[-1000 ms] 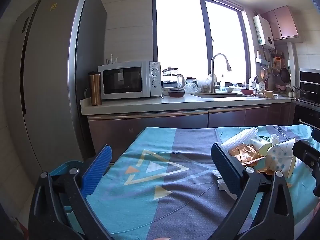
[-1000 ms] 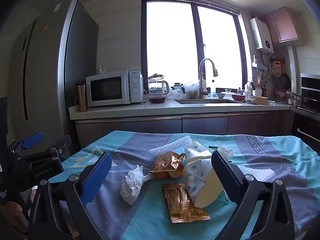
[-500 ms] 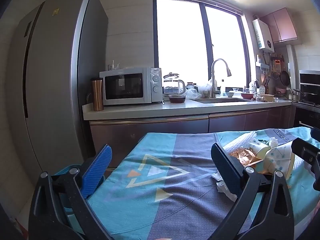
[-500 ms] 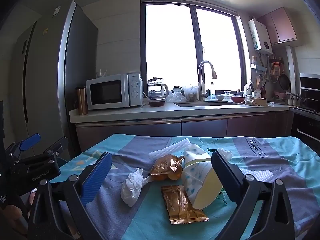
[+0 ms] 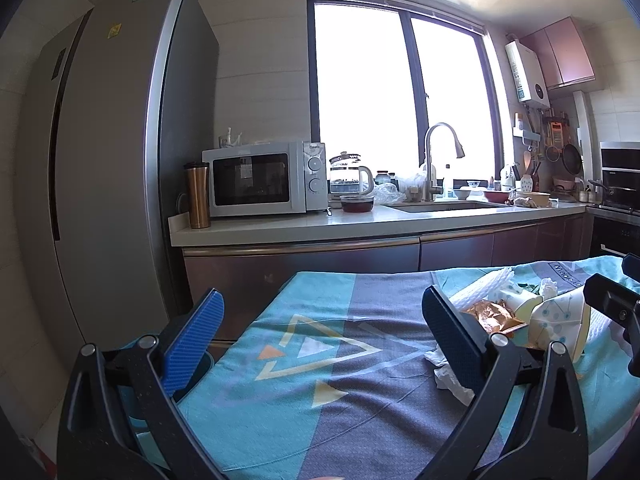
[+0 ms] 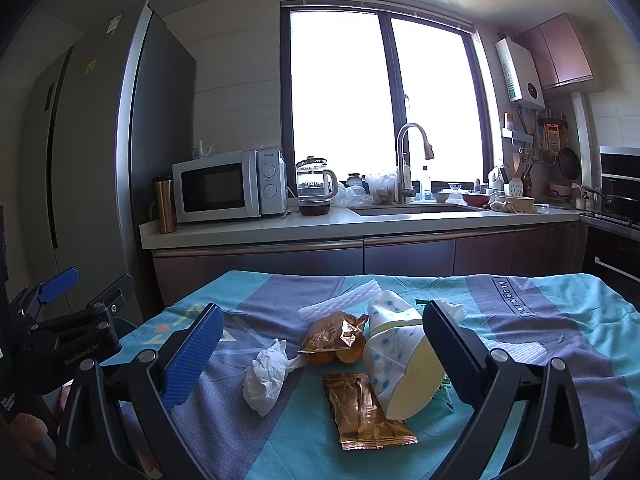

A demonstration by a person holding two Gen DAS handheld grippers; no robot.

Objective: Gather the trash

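Trash lies on a teal and grey tablecloth (image 6: 560,320): a crumpled white tissue (image 6: 266,372), a flat gold wrapper (image 6: 362,412), a crumpled gold wrapper (image 6: 334,336), a tipped paper cup (image 6: 400,364) and white foam netting (image 6: 340,302). My right gripper (image 6: 320,350) is open and empty, hovering just before the pile. My left gripper (image 5: 320,338) is open and empty over the cloth's left part; the pile (image 5: 520,316) lies to its right. The left gripper also shows at the left edge of the right wrist view (image 6: 76,320).
A kitchen counter (image 6: 360,226) runs behind the table with a microwave (image 6: 228,186), copper tumbler (image 6: 164,204), glass kettle (image 6: 314,182) and sink tap (image 6: 412,160). A tall fridge (image 5: 100,160) stands at the left. A blue bin (image 5: 192,364) sits by the table's left edge.
Both grippers have risen and tilted slightly, so the table sits lower in both views. Both stay open and empty; the trash has not moved.
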